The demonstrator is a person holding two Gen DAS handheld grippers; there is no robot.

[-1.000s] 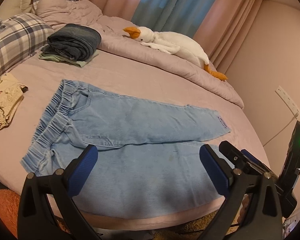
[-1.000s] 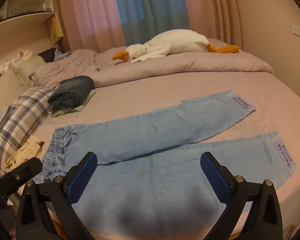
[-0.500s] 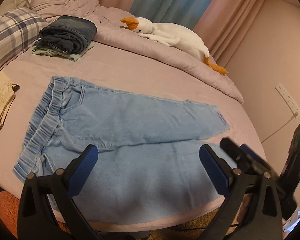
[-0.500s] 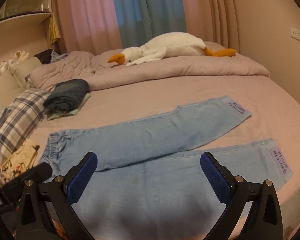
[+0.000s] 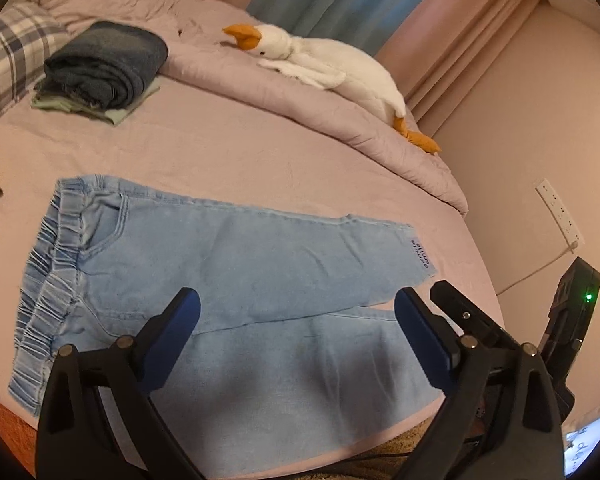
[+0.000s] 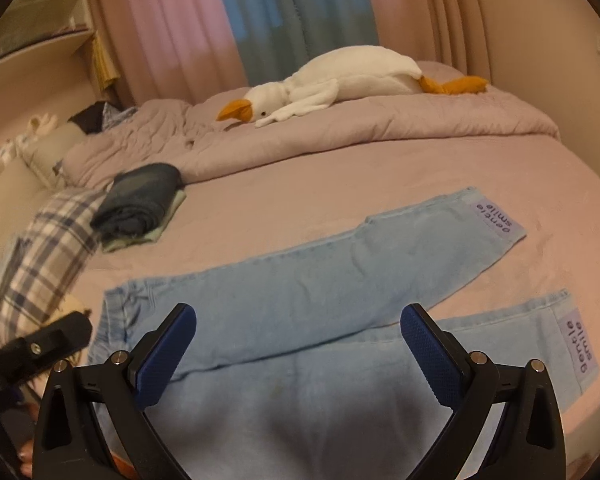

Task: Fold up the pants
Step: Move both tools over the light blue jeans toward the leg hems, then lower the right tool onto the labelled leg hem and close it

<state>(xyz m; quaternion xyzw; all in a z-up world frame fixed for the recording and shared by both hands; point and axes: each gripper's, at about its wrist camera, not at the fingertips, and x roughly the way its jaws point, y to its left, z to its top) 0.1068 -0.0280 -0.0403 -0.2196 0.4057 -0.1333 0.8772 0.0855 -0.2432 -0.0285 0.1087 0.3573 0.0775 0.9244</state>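
Observation:
Light blue denim pants lie flat on the pink bed, waistband at the left, both legs running right, spread apart at the cuffs. They also show in the right wrist view, with purple cuff labels. My left gripper is open and empty above the near leg. My right gripper is open and empty above the near leg too. The right gripper's body shows at the right in the left wrist view. The left gripper's body shows at the lower left in the right wrist view.
A stack of folded dark jeans on green cloth lies at the back left. A white plush goose rests on the rumpled quilt. A plaid pillow is at the left. A wall with a socket stands on the right.
Both grippers have moved in closer over the pants and the view has tilted down. Both stay open. The pants have not moved.

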